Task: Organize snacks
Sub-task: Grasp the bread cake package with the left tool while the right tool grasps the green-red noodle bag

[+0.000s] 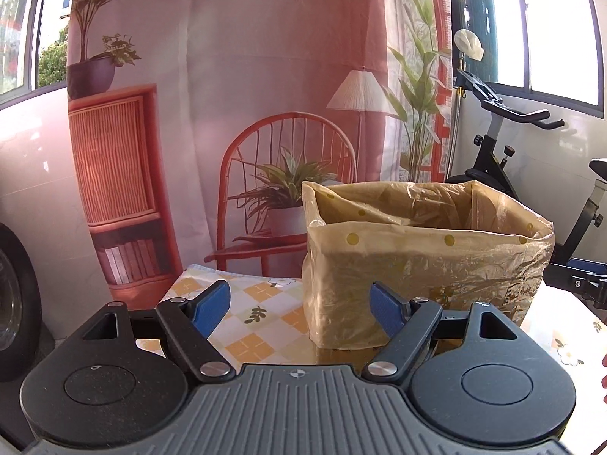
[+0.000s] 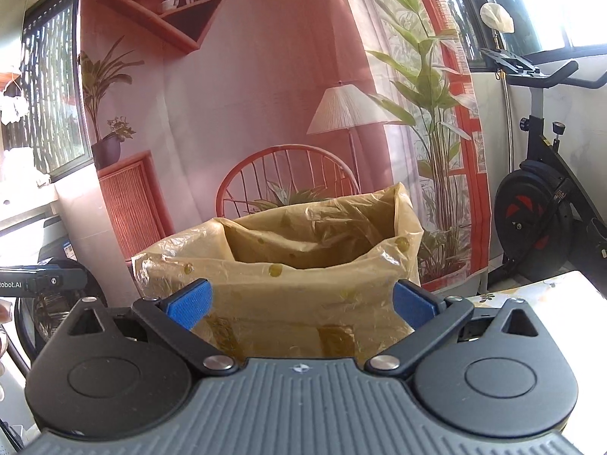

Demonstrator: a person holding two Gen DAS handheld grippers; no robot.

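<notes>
A printed backdrop (image 1: 235, 76) of a red chair and potted plants hangs behind a table with a checked cloth (image 1: 261, 326), an exercise bike (image 2: 550, 197) standing to the right. Both grippers point nearly level, tipped slightly down, at a box lined with a yellow dotted plastic bag (image 1: 425, 261) just ahead of their fingers. The left gripper (image 1: 301, 309) shows the cloth and the box toward its right finger, while the right gripper (image 2: 301, 305) faces the box squarely — both spread wide, gripping nothing.
</notes>
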